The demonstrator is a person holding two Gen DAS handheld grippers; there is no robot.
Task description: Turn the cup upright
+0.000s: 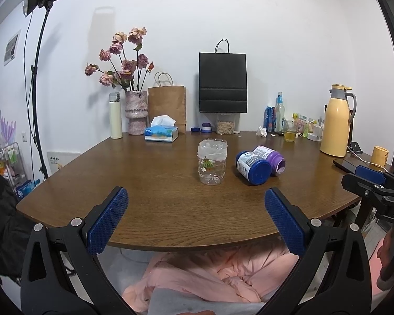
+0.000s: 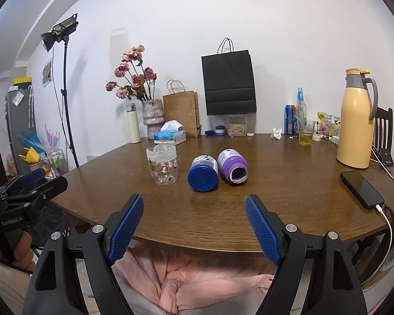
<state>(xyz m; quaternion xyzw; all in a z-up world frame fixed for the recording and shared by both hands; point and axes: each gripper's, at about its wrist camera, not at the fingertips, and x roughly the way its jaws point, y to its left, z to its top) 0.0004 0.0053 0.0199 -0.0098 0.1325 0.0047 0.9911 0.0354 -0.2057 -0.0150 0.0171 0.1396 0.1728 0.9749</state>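
A clear cup with flower decals stands on the brown table, its narrower end down; it also shows in the right wrist view. A blue cup lies on its side, its flat blue end toward me, and a purple cup lies beside it with its open mouth facing me. In the right wrist view the blue cup and purple cup lie side by side. My left gripper is open and empty at the table's front edge. My right gripper is open and empty there too.
Along the back wall stand a flask, a vase of roses, a tissue box, paper bags, bottles and a glass of yellow drink. A yellow jug and a charging phone sit at right.
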